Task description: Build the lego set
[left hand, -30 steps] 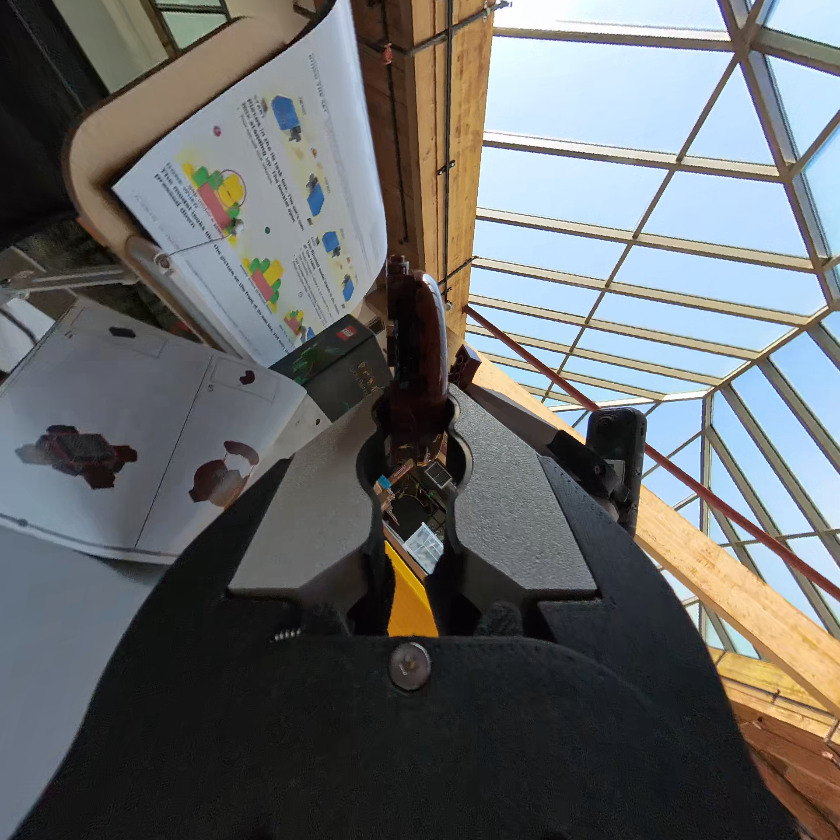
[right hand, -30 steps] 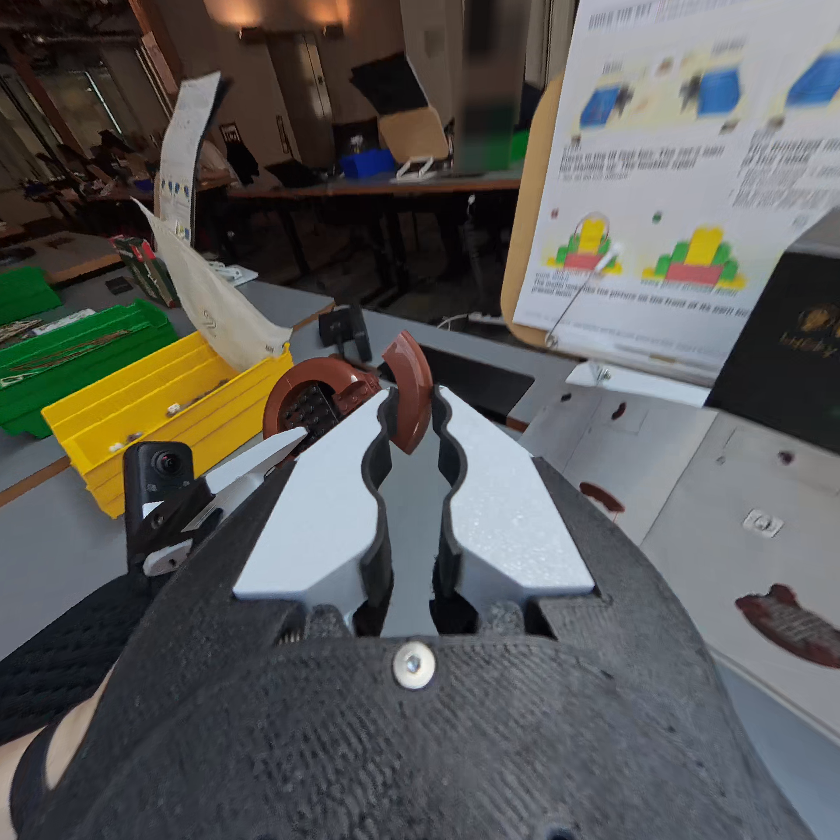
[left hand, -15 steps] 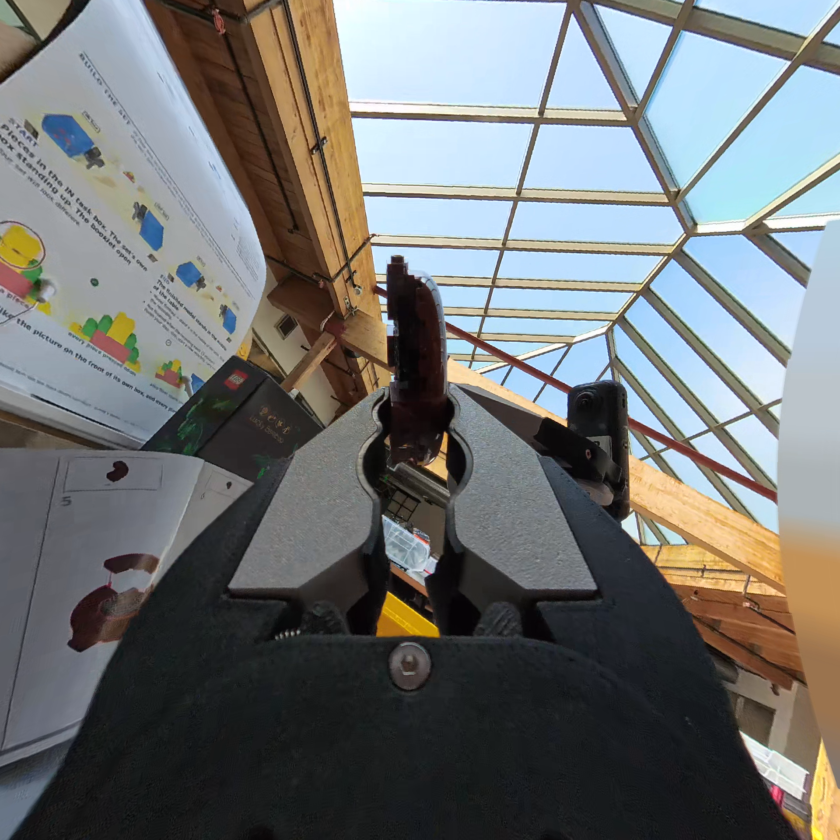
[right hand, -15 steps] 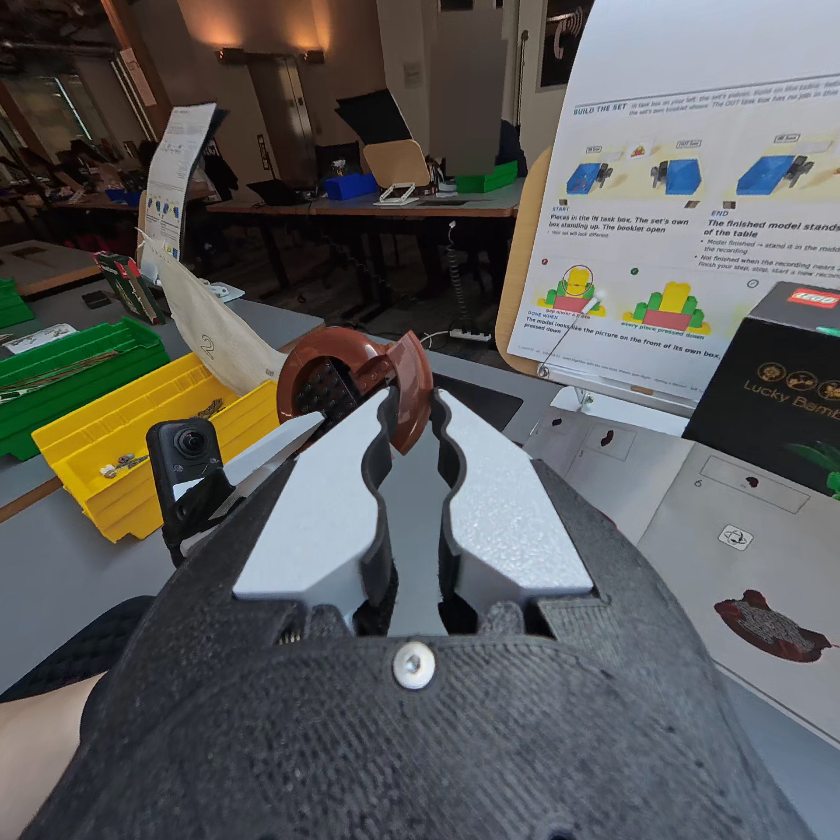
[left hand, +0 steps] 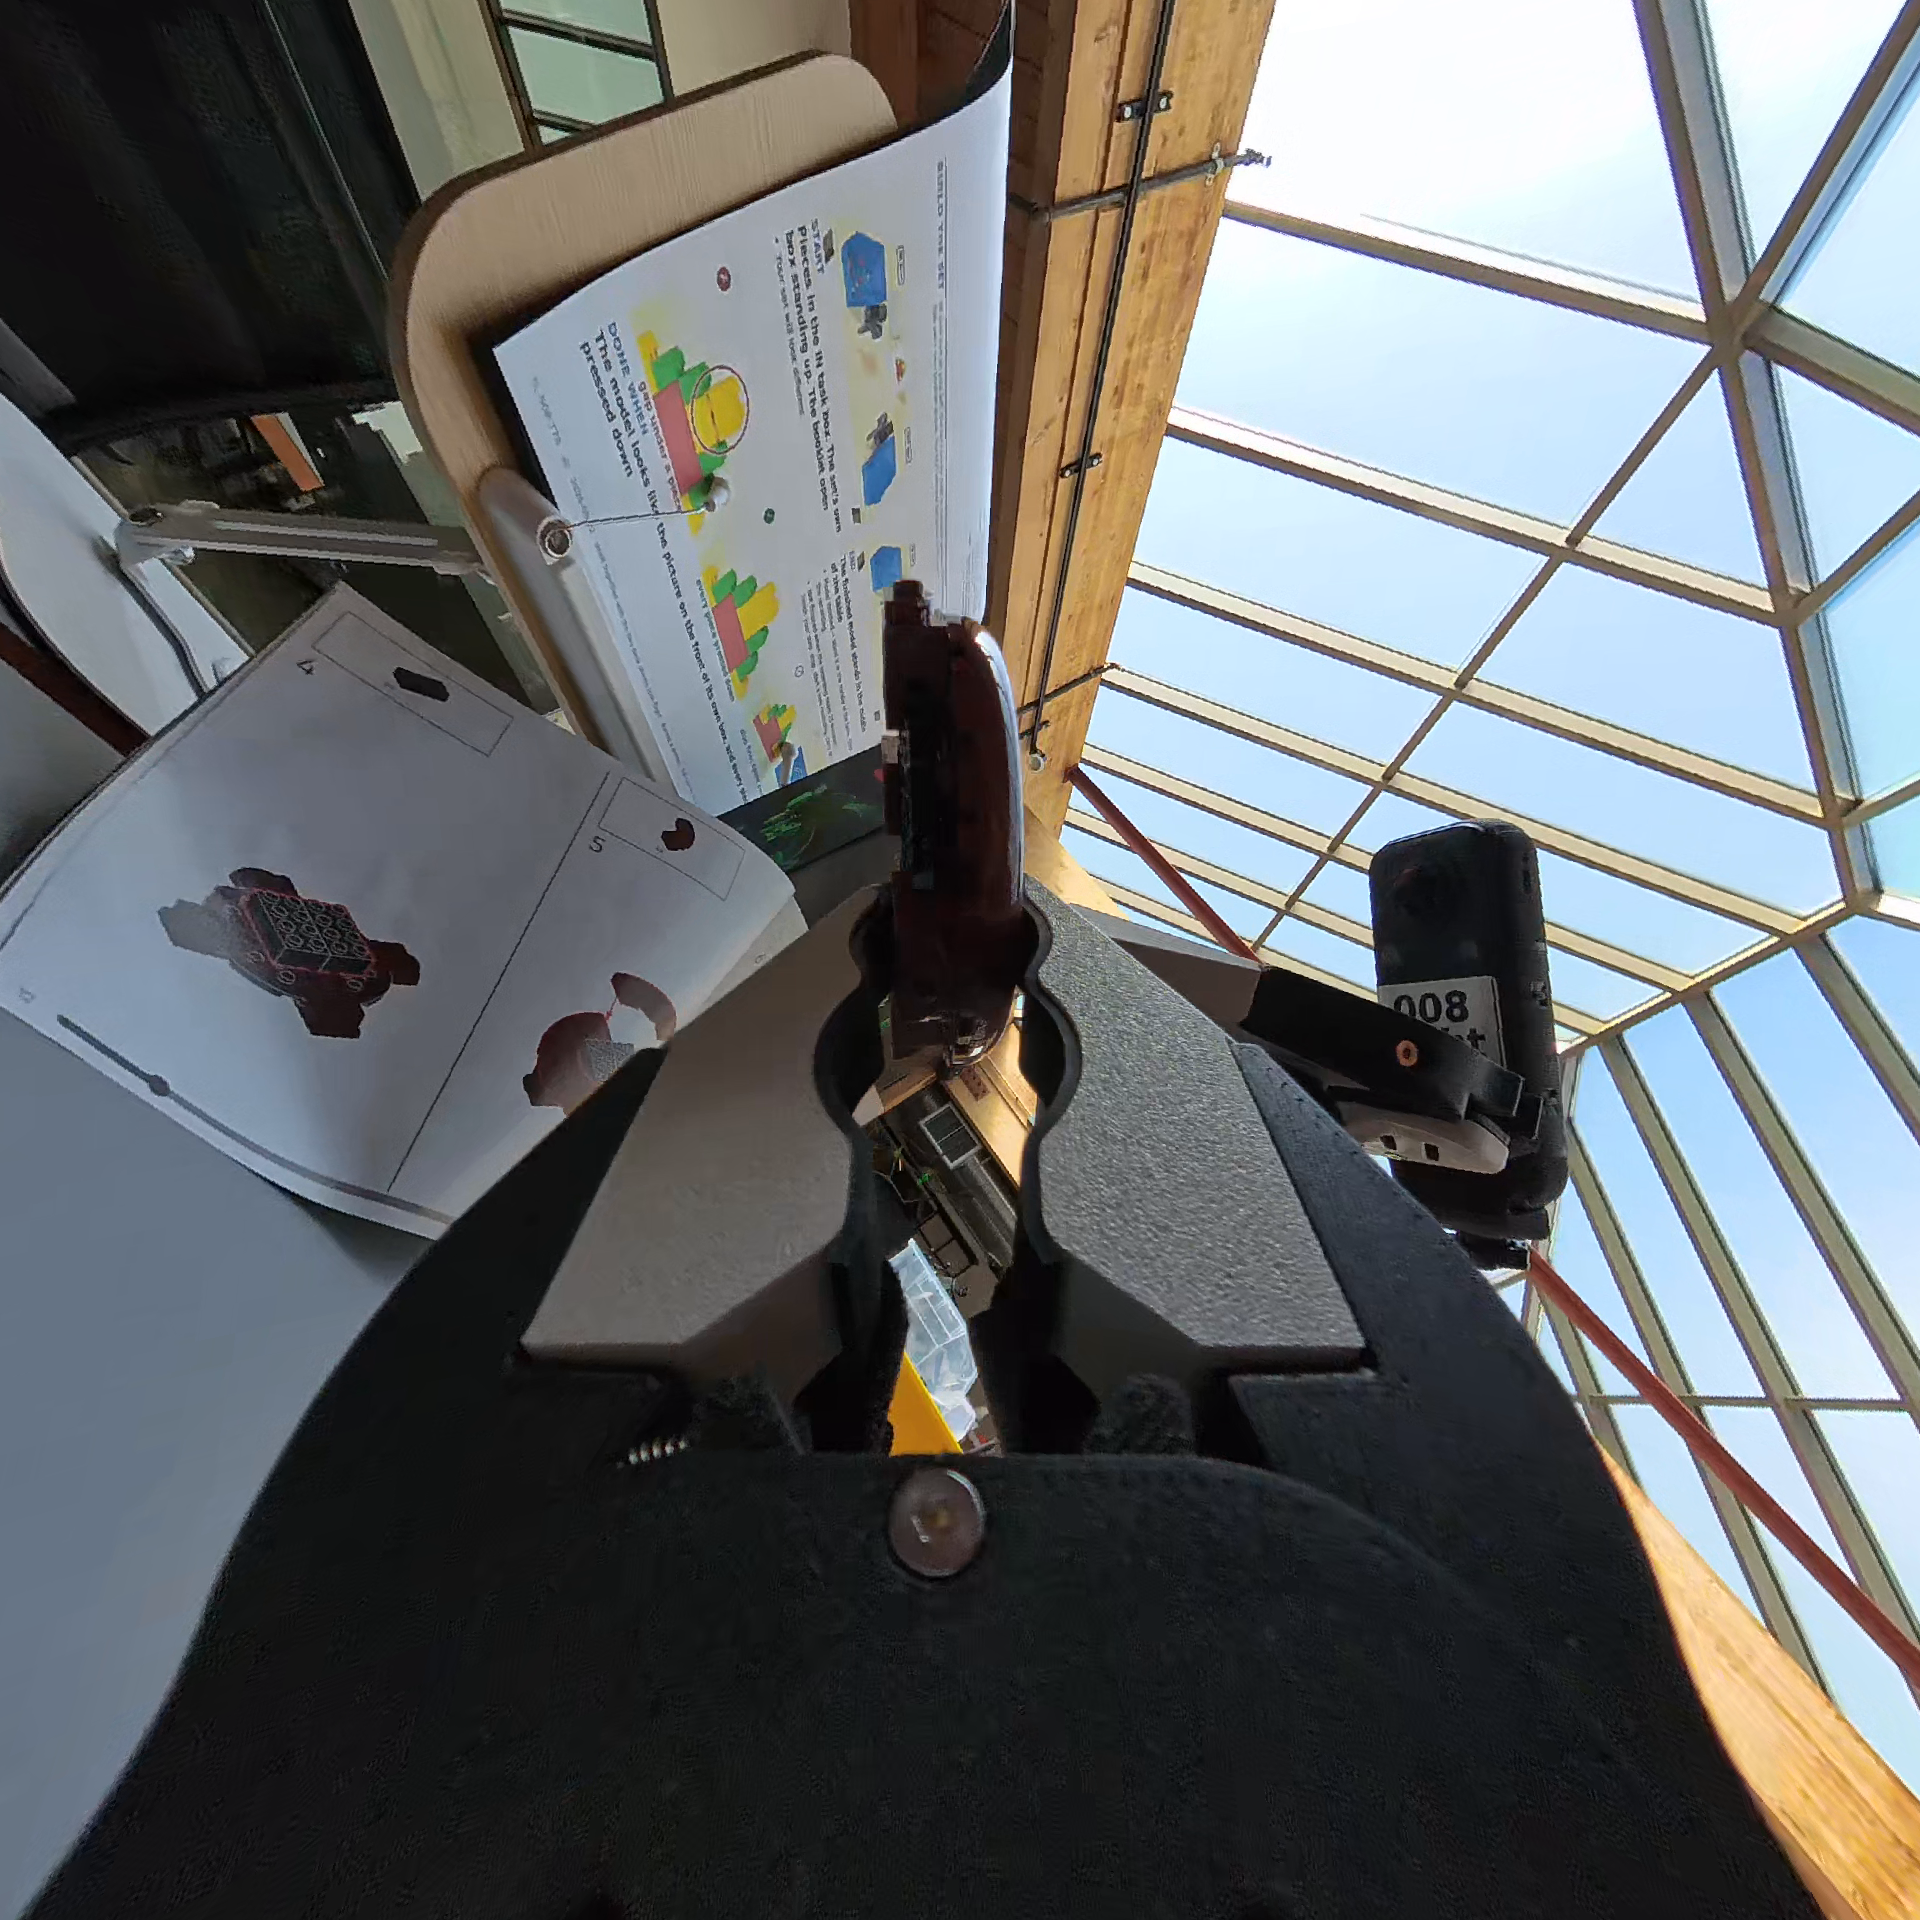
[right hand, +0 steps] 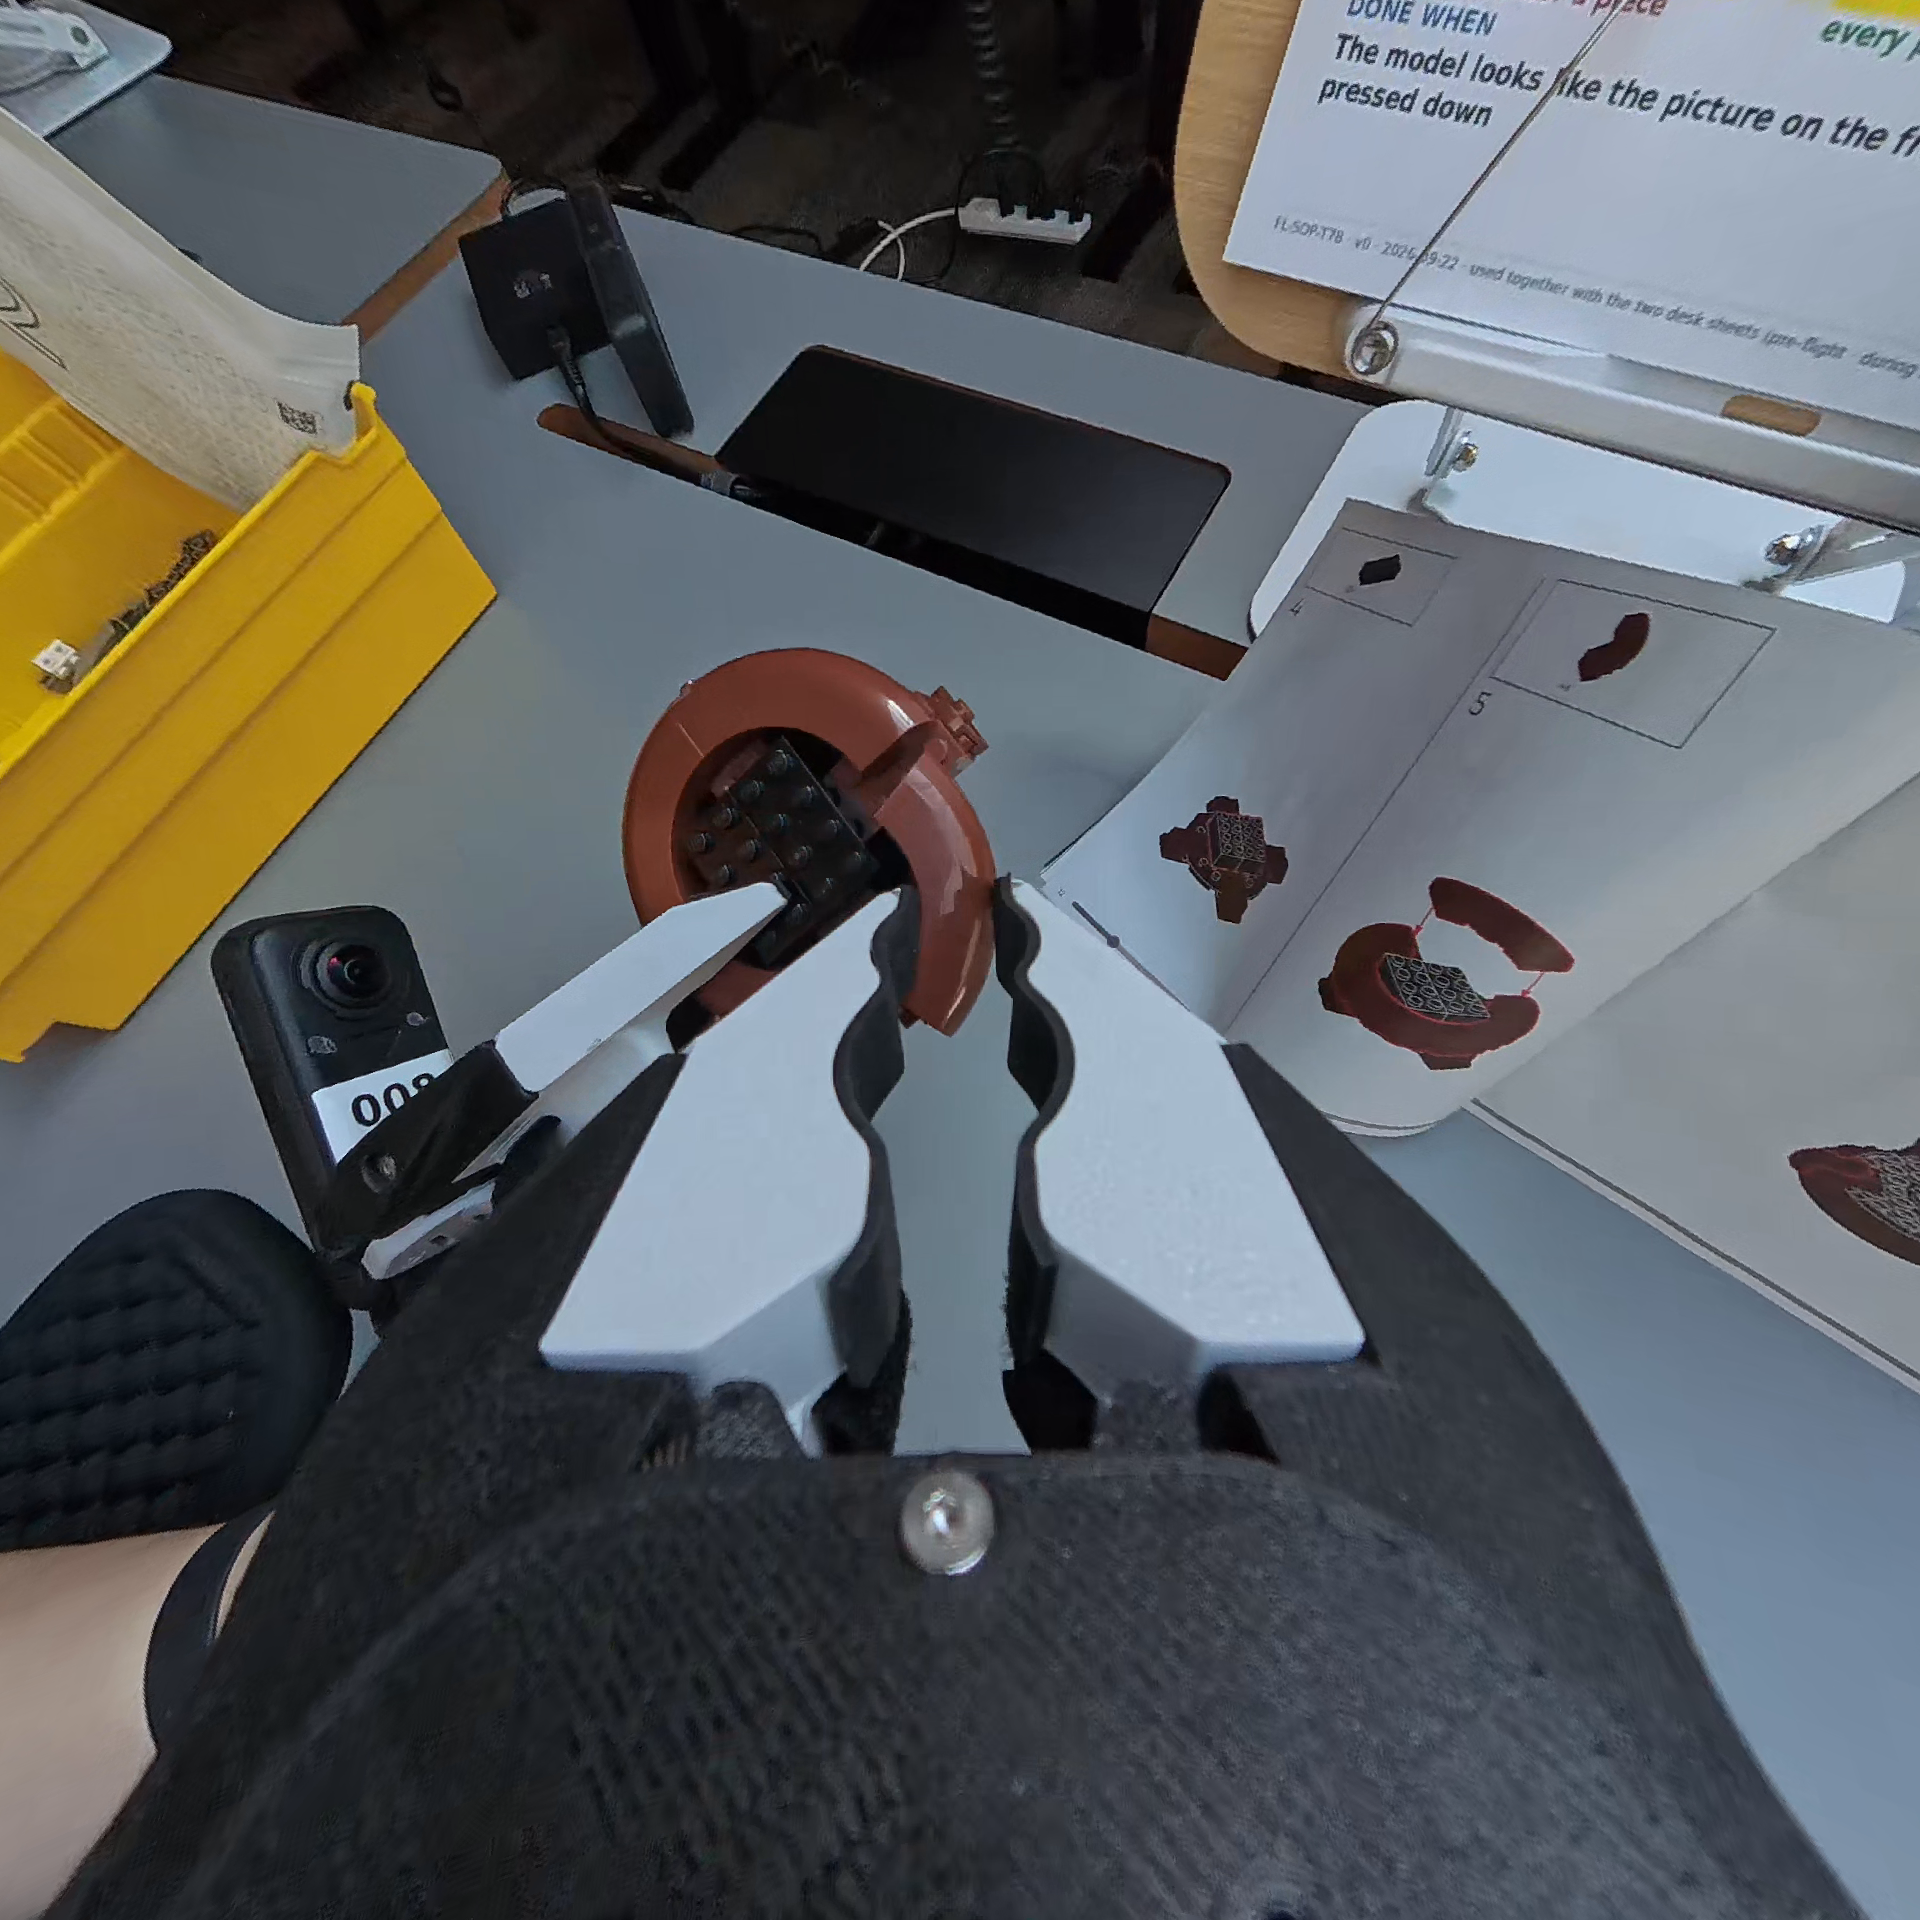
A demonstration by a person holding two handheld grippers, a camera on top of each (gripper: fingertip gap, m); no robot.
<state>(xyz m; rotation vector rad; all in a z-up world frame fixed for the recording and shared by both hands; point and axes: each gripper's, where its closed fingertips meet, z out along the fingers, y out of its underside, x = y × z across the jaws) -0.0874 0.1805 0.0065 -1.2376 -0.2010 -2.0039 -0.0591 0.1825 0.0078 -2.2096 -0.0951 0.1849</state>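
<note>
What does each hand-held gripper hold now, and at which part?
Left hand-held gripper: the brown and black round lego base, gripped at its lower edge. Right hand-held gripper: a brown curved piece, gripped near its lower end.

A workshop-like hall is shown: grey table (right hand: 644, 582), yellow parts bin (right hand: 208, 665), instruction sheet clipped to a wooden stand (left hand: 790, 416), timber beams (left hand: 1070, 343) under a glass roof (left hand: 1455, 468).

A glass roof (left hand: 1507, 436) with pale metal bars shows bright blue sky. A thick wooden beam (left hand: 1081, 343) runs up beside it. Below, a grey table (right hand: 623, 582) stands over a dark floor (right hand: 831, 114) with a white power strip (right hand: 1023, 218).
</note>
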